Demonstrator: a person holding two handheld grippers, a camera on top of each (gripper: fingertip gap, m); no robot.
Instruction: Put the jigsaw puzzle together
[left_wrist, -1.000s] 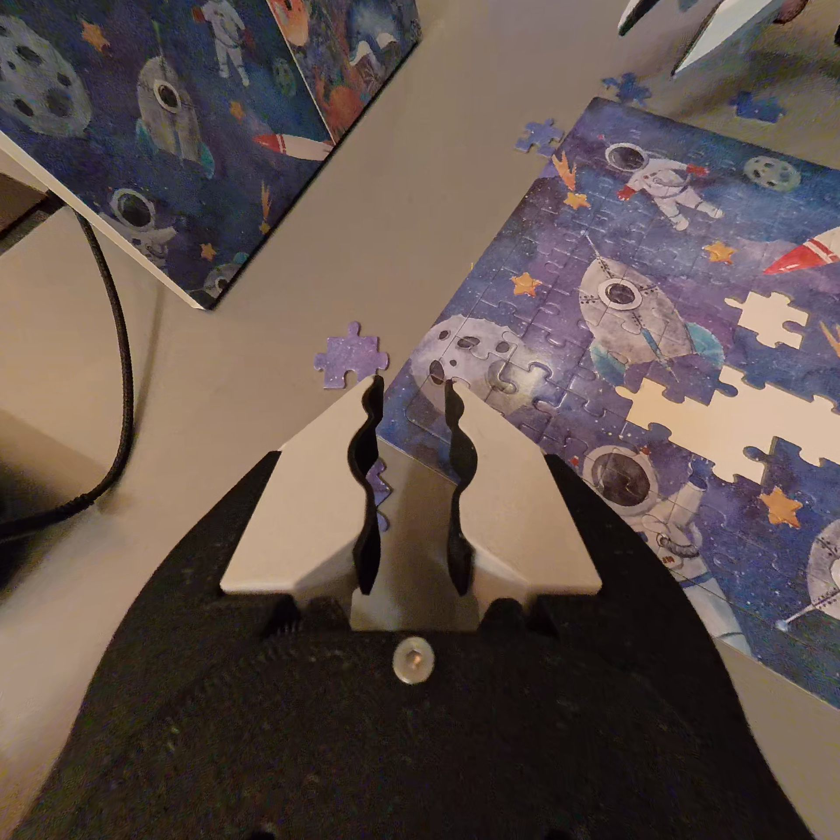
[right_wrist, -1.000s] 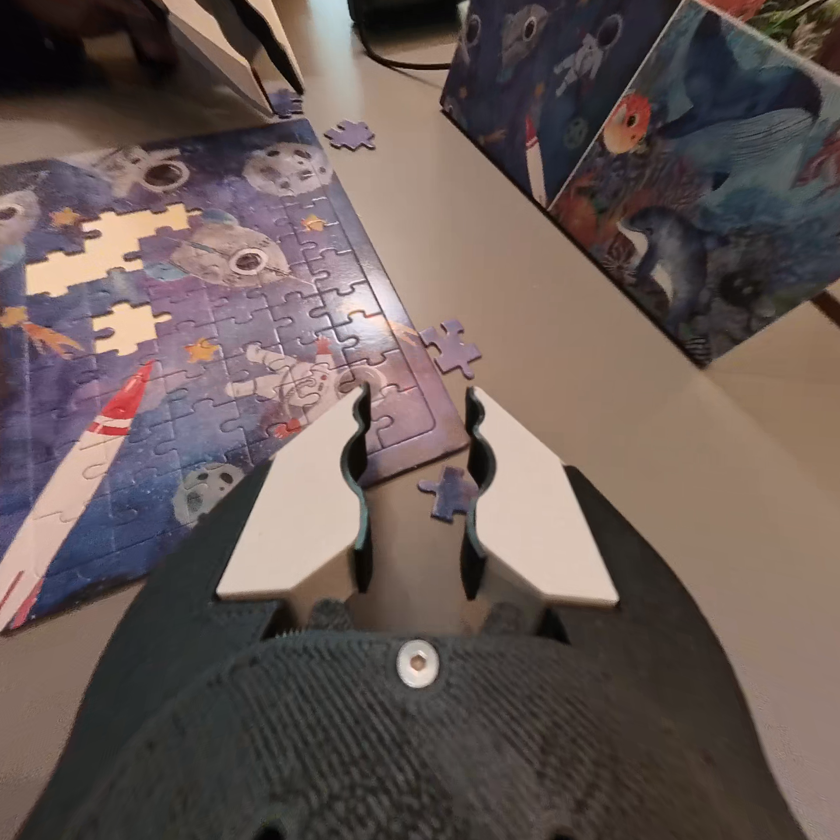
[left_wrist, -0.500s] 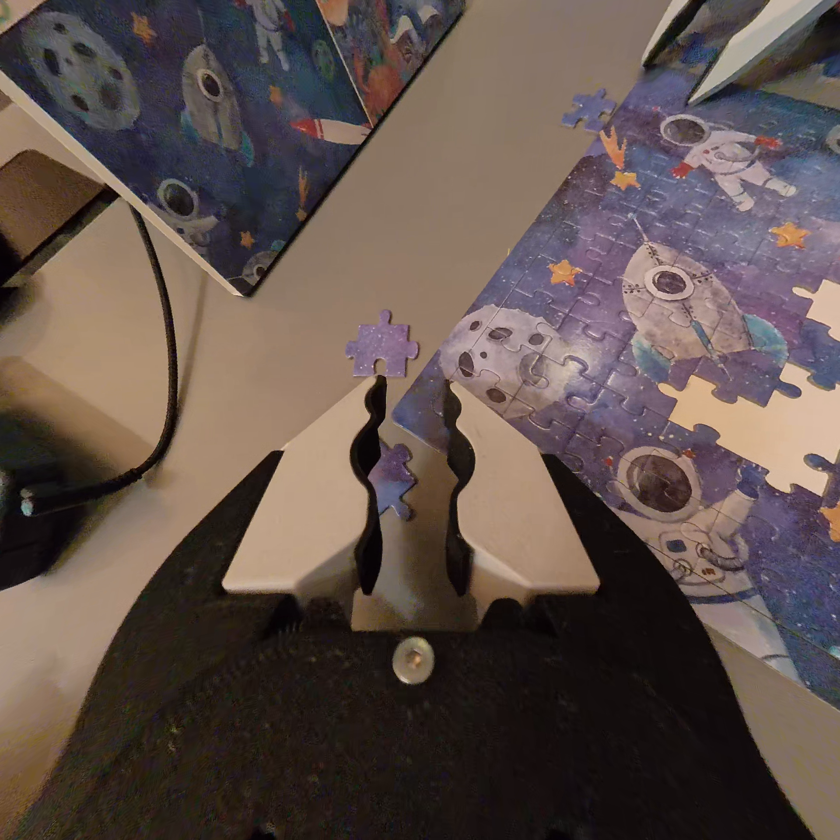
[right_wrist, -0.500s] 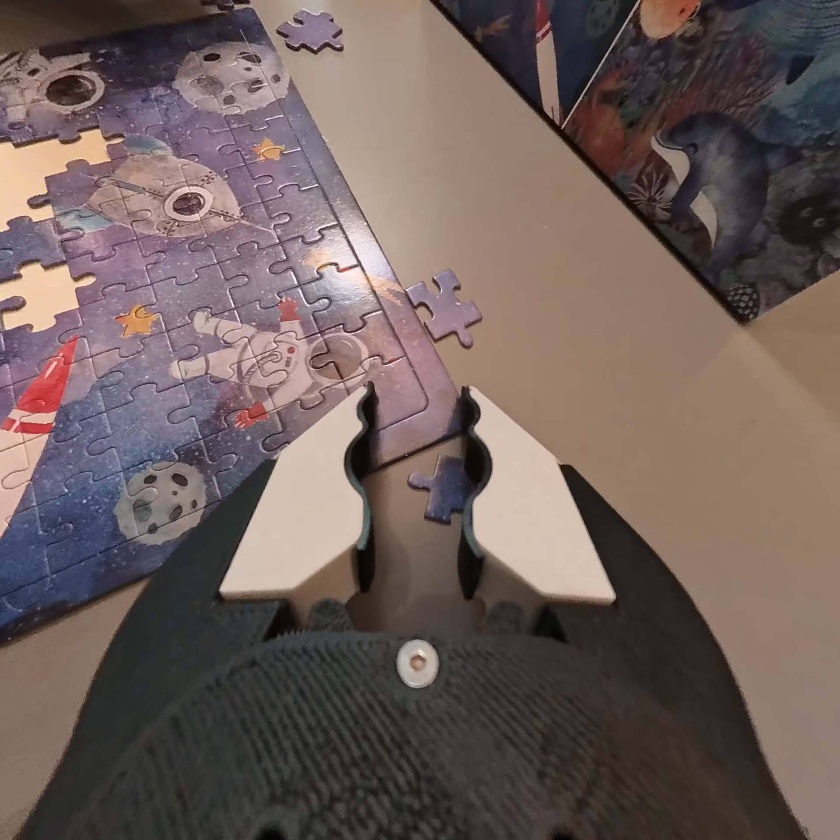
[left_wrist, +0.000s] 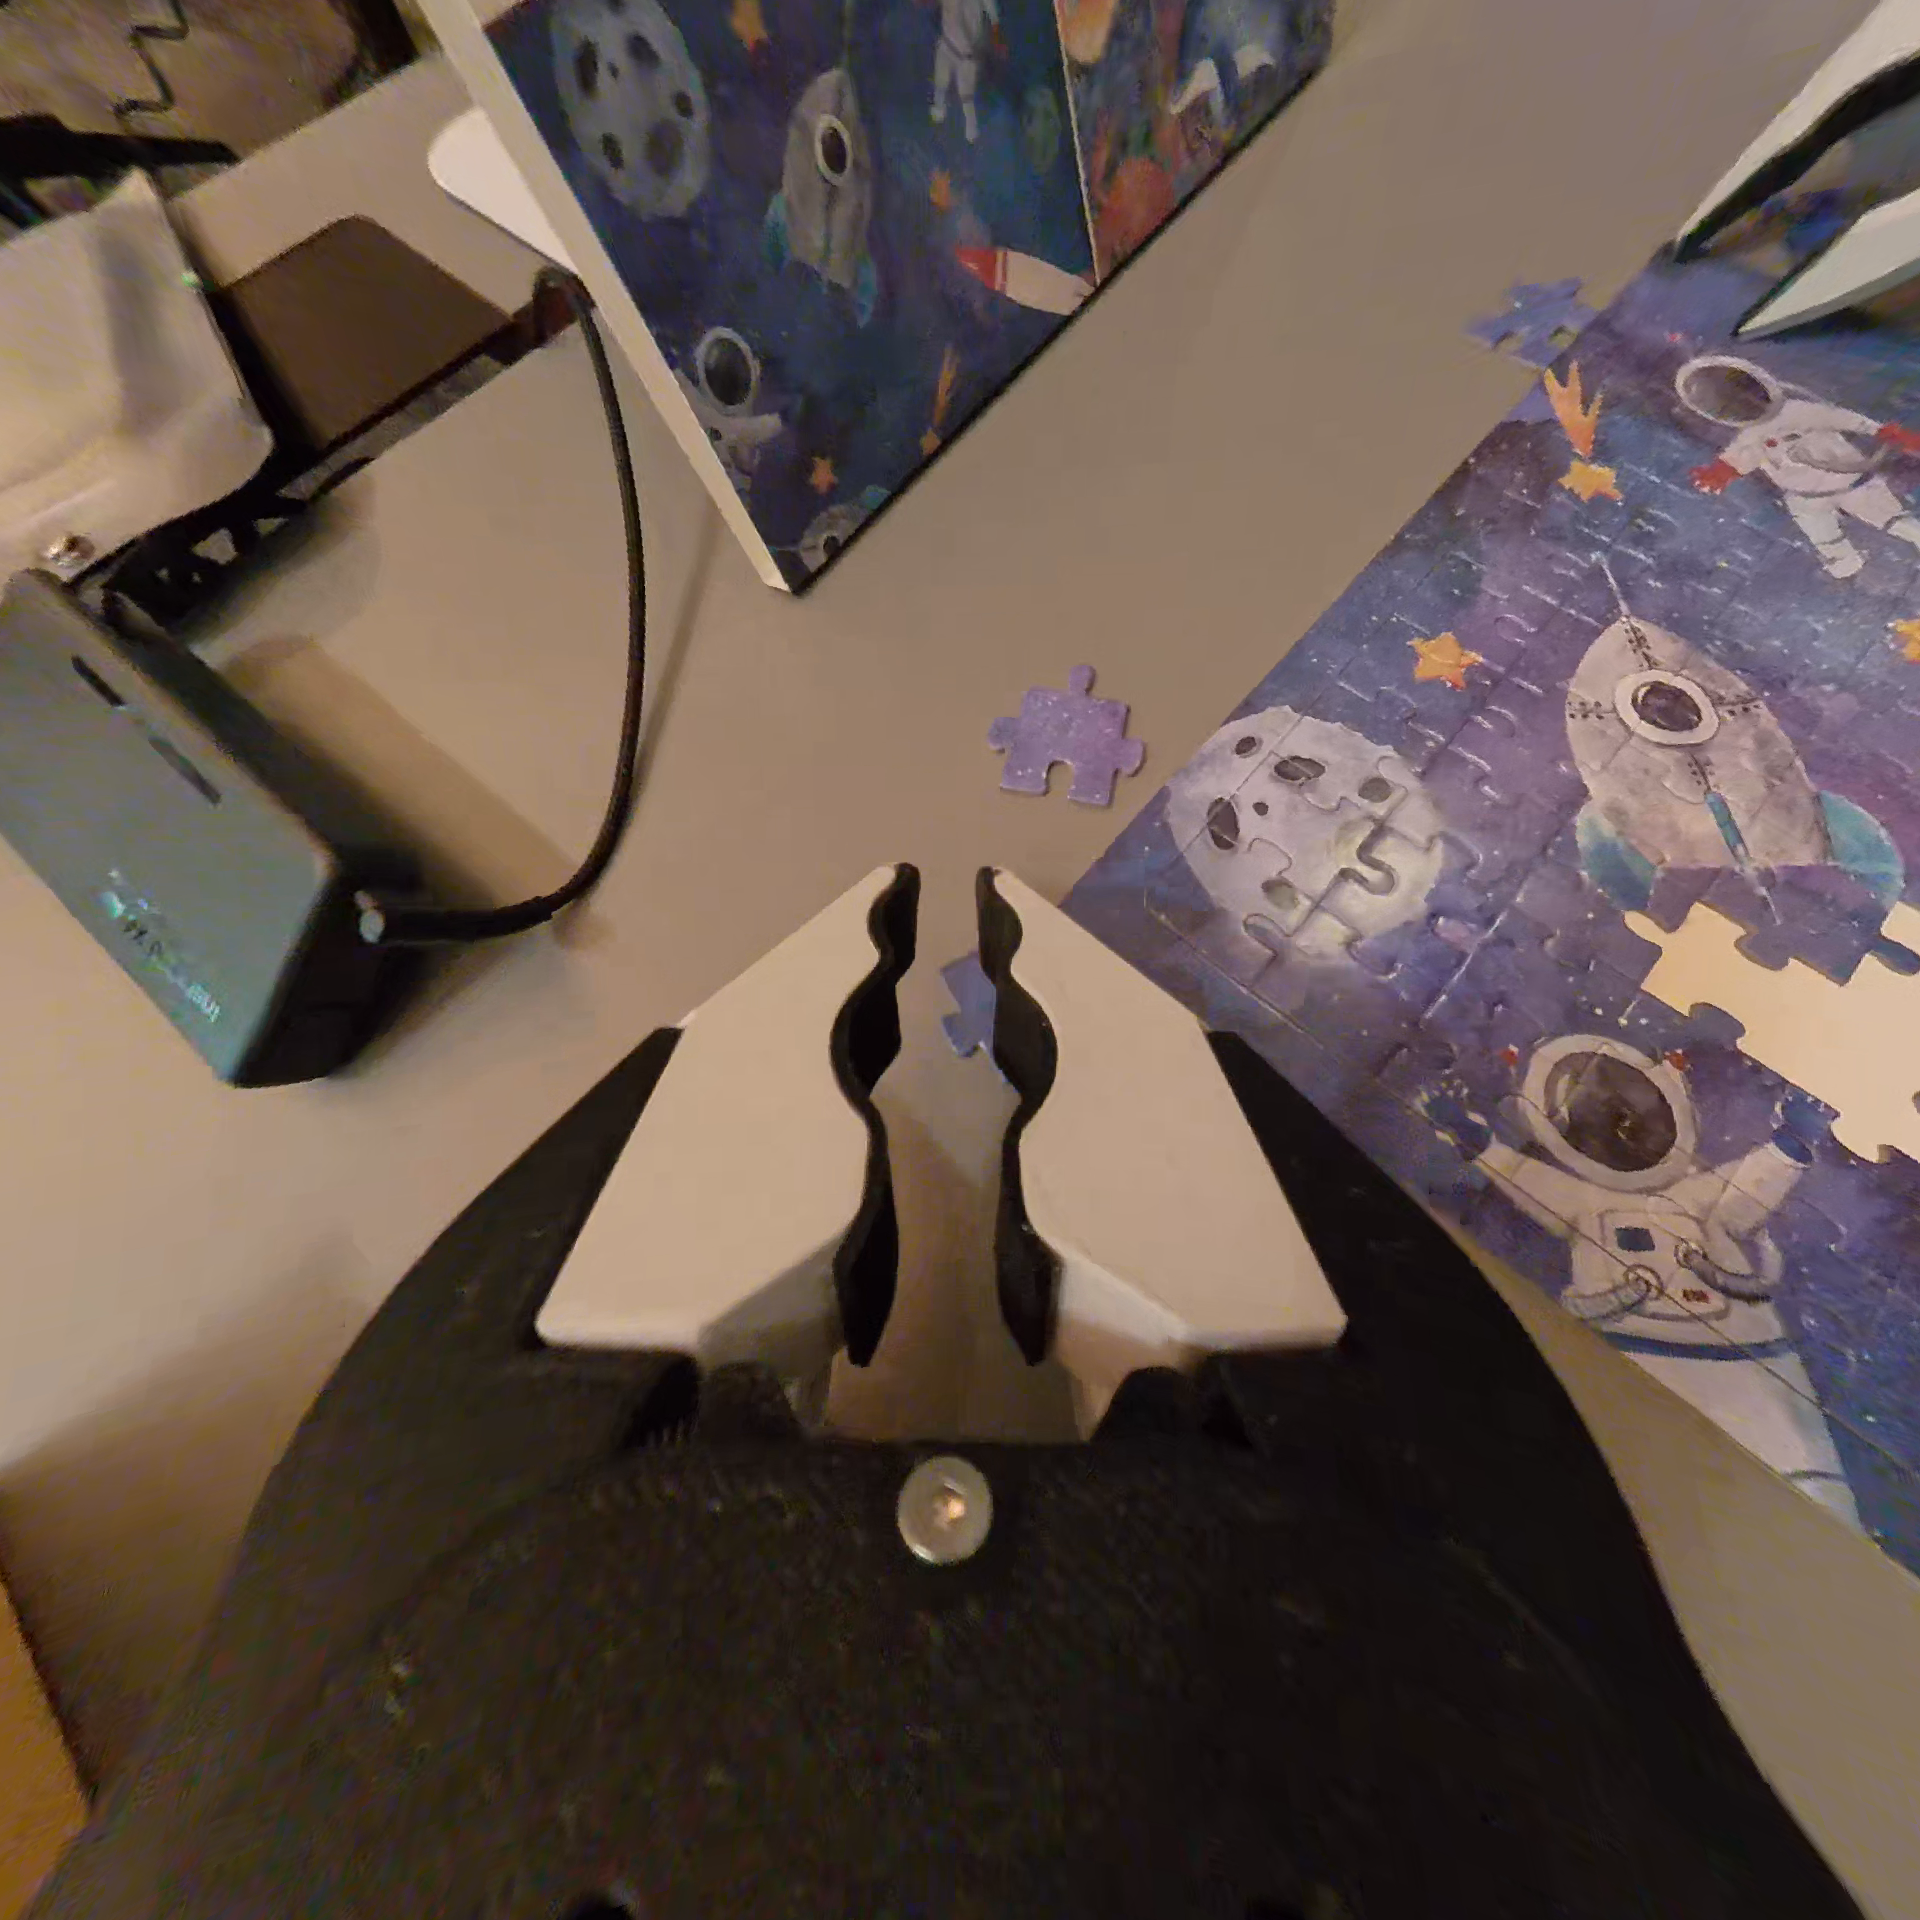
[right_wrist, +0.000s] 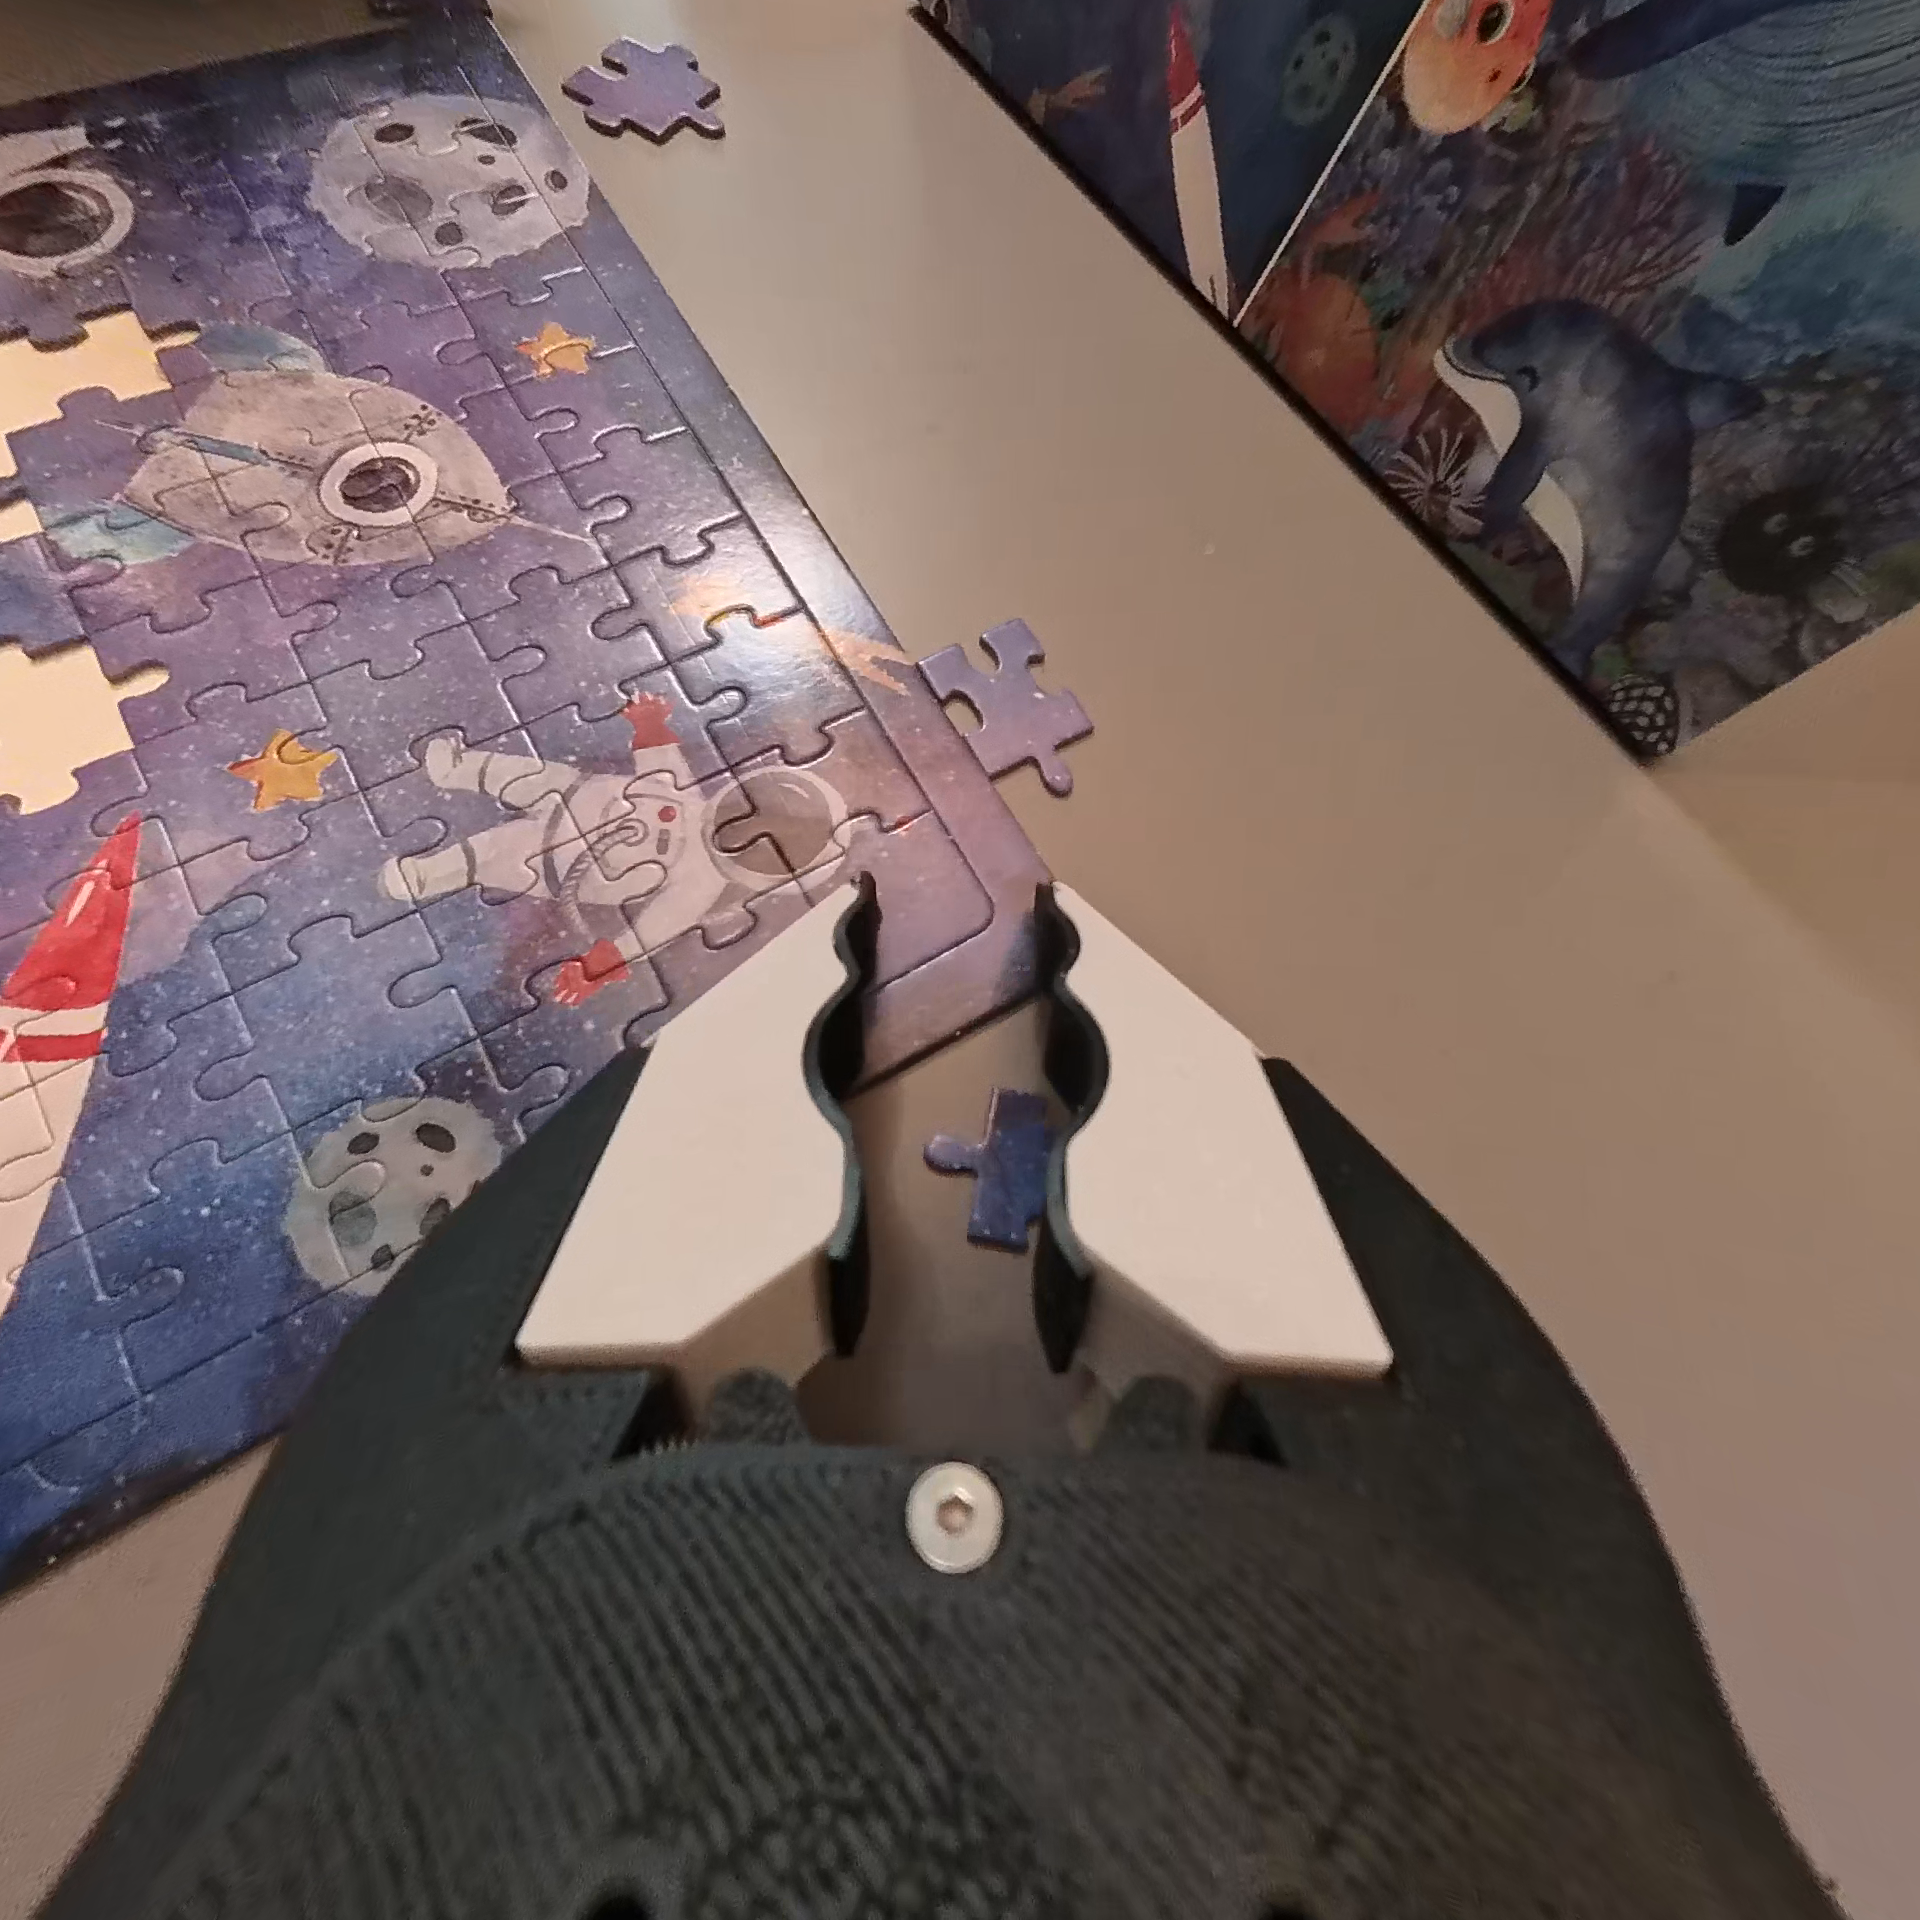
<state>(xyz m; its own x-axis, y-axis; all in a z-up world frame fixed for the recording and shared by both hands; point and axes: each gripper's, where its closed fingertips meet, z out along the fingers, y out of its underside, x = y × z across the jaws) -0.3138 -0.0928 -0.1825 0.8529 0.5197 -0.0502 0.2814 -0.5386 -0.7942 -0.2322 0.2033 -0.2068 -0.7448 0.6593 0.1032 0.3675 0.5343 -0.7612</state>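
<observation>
the left gripper (left_wrist: 945, 883) has its two white fingers with wavy black pads drawn close but not touching, a narrow gap between the tips; a small purple puzzle piece (left_wrist: 966, 1003) shows through that gap on the table beneath, partly hidden behind the right pad, and whether the pads touch it cannot be told. just beyond the tips a loose lilac piece (left_wrist: 1070, 738) lies flat on the grey table (left_wrist: 831, 665), just beside the near-left corner of the space-themed jigsaw puzzle (left_wrist: 1558, 831), which spreads to the right with moons, rockets and astronauts and a pale unfilled gap (left_wrist: 1766, 987) in its middle. farther off stands a picture board (left_wrist: 831, 260) printed with the same space scene. to the left sits a grey box-shaped device (left_wrist: 156, 862) with a black cable (left_wrist: 623, 623) curving from it. the right gripper (right_wrist: 951, 888) has its jaws wider apart, holding nothing; its tips hover over the near corner of the puzzle (right_wrist: 416, 623). between the fingers, close against the right pad, a dark blue piece (right_wrist: 1003, 1164) lies on the table (right_wrist: 1247, 727) just off the puzzle's edge. another blue piece (right_wrist: 1008, 707) touches the puzzle's right edge farther out, and a lilac piece (right_wrist: 649, 88) lies at the far corner. an undersea picture panel (right_wrist: 1558, 364) stands at far right.
</observation>
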